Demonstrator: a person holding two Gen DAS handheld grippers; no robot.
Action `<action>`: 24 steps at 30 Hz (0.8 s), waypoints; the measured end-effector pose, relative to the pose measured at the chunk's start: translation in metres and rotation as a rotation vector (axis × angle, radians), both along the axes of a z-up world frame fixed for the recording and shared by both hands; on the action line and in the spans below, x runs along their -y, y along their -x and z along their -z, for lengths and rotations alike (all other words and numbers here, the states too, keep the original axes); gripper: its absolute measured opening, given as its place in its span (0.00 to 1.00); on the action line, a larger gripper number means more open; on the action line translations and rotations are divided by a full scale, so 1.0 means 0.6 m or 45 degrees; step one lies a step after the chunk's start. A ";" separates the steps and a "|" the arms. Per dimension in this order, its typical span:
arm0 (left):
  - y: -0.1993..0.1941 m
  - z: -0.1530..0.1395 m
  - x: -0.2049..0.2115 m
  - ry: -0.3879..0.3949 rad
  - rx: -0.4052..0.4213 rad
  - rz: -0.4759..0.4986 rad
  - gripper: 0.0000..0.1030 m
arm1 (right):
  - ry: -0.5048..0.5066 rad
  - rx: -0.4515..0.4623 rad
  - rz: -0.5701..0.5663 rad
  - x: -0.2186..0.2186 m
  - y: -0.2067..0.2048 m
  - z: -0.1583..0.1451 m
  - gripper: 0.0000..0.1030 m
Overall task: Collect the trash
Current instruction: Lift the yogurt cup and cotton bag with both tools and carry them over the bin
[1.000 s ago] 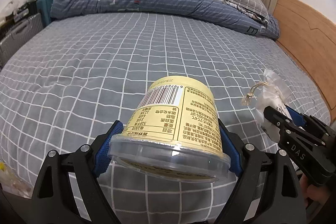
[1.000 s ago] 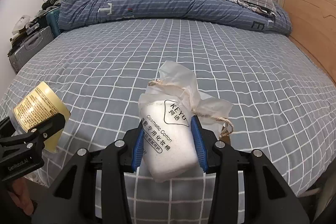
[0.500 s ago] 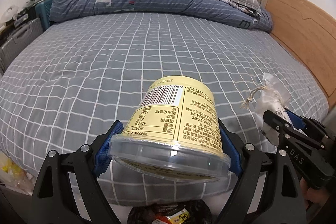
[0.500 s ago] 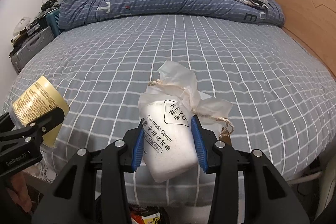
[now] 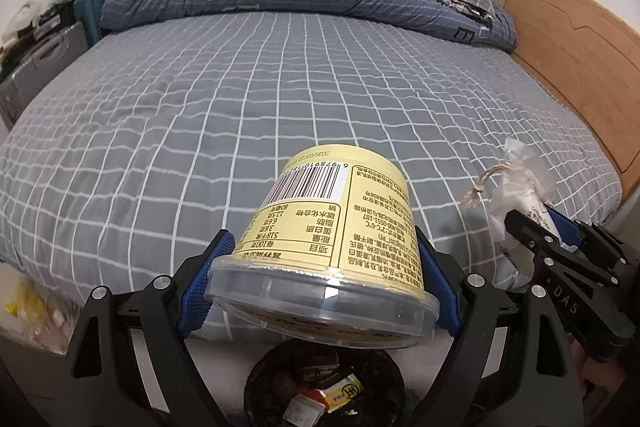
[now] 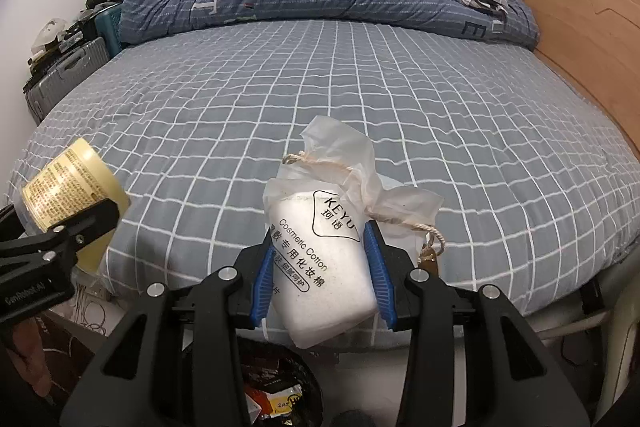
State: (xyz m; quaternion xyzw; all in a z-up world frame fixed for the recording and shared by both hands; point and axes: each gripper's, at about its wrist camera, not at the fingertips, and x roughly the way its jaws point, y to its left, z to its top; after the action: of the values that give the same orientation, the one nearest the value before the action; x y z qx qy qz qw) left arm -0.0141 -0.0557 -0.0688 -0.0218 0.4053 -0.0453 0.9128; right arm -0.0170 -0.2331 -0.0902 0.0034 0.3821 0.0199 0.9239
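Below both grippers, at the near edge of the bed [image 5: 280,99], sits the bin [image 5: 324,383], its black mouth open and already holding wrappers. On the left, the left gripper [image 5: 320,279] is clamped wide on a yellow tub [image 5: 340,227]; both blue pads press its sides near the clear lid. The tub lies tilted, its base pointing far toward the bed and its lidded end near and low, right over the bin's mouth. From where I stand, it looks the better placed of the two: letting go should drop it almost straight in.

To the right, the right gripper [image 6: 322,279] squeezes a white cotton pack [image 6: 320,259], with the pads biting into its soft sides. The pack's long axis runs along the fingers, drawstring top far, bottom end near. In that view the bin [image 6: 280,383] lies near and slightly left of the pack, so this hand probably needs a small shift left before it releases.
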 end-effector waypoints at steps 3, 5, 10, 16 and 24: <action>0.014 0.003 -0.002 0.003 -0.009 -0.003 0.82 | -0.006 -0.005 0.008 0.004 0.015 0.001 0.39; 0.022 0.004 -0.004 0.006 -0.012 -0.002 0.82 | -0.009 -0.008 0.011 0.006 0.024 0.002 0.39; 0.053 0.009 -0.009 0.002 -0.034 -0.005 0.82 | 0.001 -0.011 0.019 0.011 0.055 0.004 0.39; 0.094 0.025 -0.007 0.001 -0.089 -0.004 0.82 | 0.018 -0.034 0.026 0.016 0.098 0.012 0.39; 0.155 0.034 0.004 -0.037 -0.158 0.008 0.82 | 0.012 -0.128 0.007 0.013 0.156 0.028 0.39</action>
State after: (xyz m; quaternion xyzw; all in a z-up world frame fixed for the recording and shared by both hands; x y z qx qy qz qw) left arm -0.1073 -0.0579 -0.0894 -0.0098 0.4617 -0.0408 0.8860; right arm -0.1109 -0.2406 -0.1072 0.0011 0.4280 0.0155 0.9036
